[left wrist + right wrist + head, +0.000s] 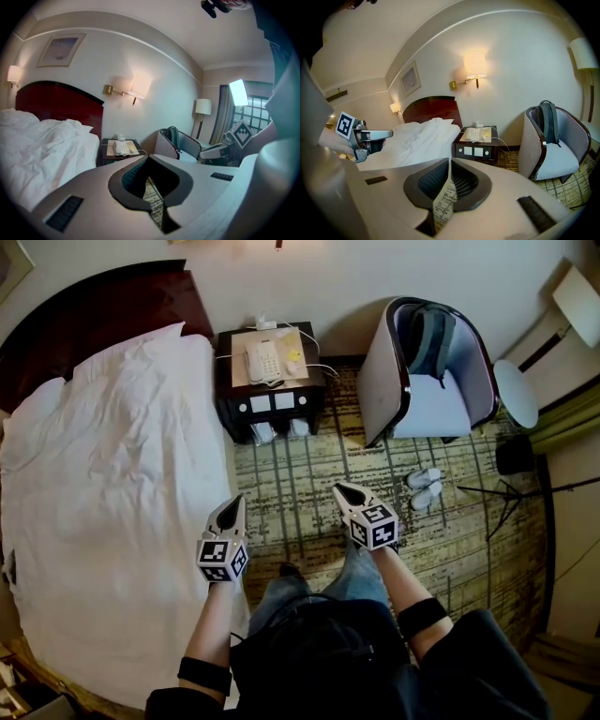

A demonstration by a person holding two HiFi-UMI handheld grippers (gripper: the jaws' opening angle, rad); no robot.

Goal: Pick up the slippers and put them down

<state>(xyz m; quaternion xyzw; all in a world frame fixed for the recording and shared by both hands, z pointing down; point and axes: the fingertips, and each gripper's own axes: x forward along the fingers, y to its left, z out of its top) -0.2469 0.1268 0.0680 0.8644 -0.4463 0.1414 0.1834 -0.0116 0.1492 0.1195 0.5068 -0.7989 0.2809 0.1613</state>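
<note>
Hotel room seen from above. A pair of white slippers [424, 489] lies side by side on the patterned carpet [300, 474], near its right edge and just in front of the armchair [427, 399]. Left gripper [234, 502]: fingers closed together, holding nothing. Right gripper [340, 489]: fingers meeting at the tips, likewise empty. Both hang over the carpet between bed [112, 474] and armchair, well apart from the slippers.

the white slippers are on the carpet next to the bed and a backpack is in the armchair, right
Not quite: the head view shows the slippers on the carpet in front of the armchair, well away from the bed. The backpack is in the armchair.
</note>
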